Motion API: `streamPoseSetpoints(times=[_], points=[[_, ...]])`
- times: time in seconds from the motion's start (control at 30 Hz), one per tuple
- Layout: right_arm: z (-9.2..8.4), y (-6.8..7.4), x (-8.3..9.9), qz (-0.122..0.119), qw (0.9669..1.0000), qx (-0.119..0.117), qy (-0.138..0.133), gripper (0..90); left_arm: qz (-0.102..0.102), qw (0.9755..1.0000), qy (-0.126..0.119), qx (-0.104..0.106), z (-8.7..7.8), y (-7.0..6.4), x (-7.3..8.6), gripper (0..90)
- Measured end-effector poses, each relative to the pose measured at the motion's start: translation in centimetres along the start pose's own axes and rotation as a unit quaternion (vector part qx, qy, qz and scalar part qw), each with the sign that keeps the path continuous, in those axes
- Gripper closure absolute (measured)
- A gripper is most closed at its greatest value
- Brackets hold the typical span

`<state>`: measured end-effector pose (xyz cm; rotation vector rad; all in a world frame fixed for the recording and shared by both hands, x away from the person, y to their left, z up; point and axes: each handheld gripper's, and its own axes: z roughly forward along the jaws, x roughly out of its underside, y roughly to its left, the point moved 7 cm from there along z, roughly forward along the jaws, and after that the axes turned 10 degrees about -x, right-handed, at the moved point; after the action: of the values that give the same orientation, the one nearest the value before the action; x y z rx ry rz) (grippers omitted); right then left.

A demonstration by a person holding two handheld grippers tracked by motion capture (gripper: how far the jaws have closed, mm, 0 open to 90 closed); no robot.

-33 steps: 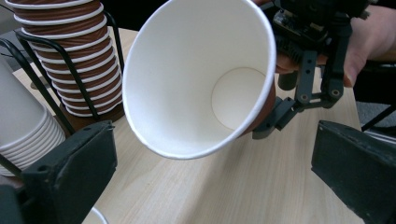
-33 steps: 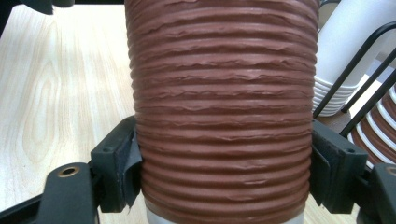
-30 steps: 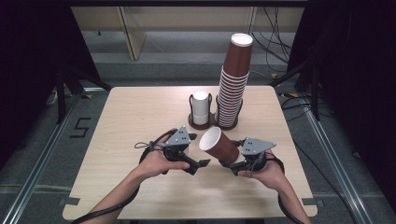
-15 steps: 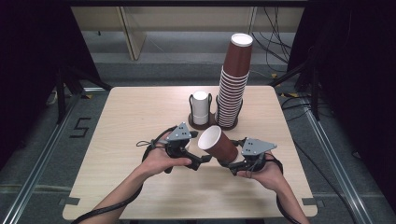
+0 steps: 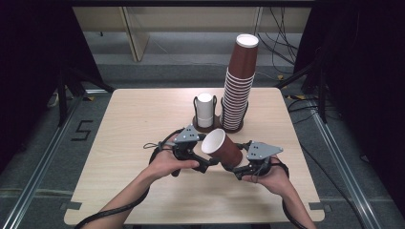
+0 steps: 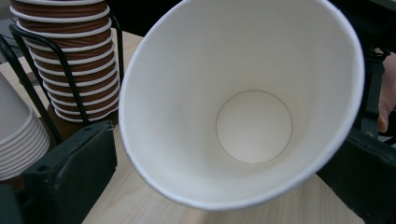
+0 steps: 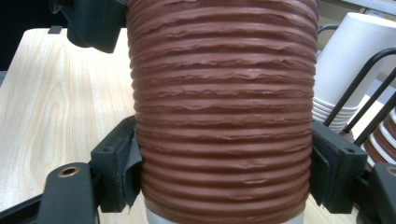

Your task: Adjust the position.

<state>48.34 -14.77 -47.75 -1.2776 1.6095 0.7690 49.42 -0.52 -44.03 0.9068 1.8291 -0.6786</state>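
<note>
A brown ribbed paper cup [image 5: 224, 149] with a white inside is held tilted above the table's near middle. My right gripper [image 5: 237, 167] is shut on its lower body; in the right gripper view both pads press the ribbed wall [image 7: 224, 116]. My left gripper [image 5: 206, 164] sits at the cup's mouth. The left gripper view looks straight into the white inside [image 6: 252, 126], with the jaws set wide on either side of the rim. I see no dent in the rim, and the left jaws read as open.
A tall stack of brown cups [image 5: 237, 90] and a short stack of white cups [image 5: 205, 109] stand in a black wire holder at the back middle of the wooden table [image 5: 138, 119]. Bare wood lies left and right of the hands. Dark floor surrounds the table.
The left gripper has edged slightly closer to the cup's mouth. The right hand and the cup have stayed almost still.
</note>
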Motion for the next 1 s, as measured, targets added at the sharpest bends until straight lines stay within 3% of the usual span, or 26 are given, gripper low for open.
streamPoseSetpoints(times=[0.17,0.2,0.3,0.53,0.8,1.0], points=[[0.1,0.1,-0.1,0.001,1.0,-0.002,-0.003,24.2,-0.005,1.0,-0.001,0.006,0.1,0.0,-0.1,0.0],[0.1,-0.1,-0.1,-0.015,0.9999,0.001,-0.002,24.2,-0.007,0.9999,-0.002,0.007,0.1,-0.1,-0.1,0.0],[0.2,0.2,0.0,-0.005,1.0,-0.004,0.001,24.2,-0.01,0.9999,0.0,0.009,0.3,-0.1,0.0,0.0],[0.6,0.2,-0.1,-0.007,1.0,-0.003,-0.005,24.3,-0.015,0.9998,0.0,0.014,0.5,-0.1,-0.1,0.0],[0.7,0.2,0.0,-0.018,0.9998,-0.006,0.006,24.2,-0.02,0.9996,-0.001,0.019,0.9,-0.3,-0.1,0.0],[1.3,0.6,0.2,-0.008,0.9998,-0.015,0.01,24.0,-0.004,0.9997,-0.012,0.018,0.8,-0.6,-0.2,1.5]])
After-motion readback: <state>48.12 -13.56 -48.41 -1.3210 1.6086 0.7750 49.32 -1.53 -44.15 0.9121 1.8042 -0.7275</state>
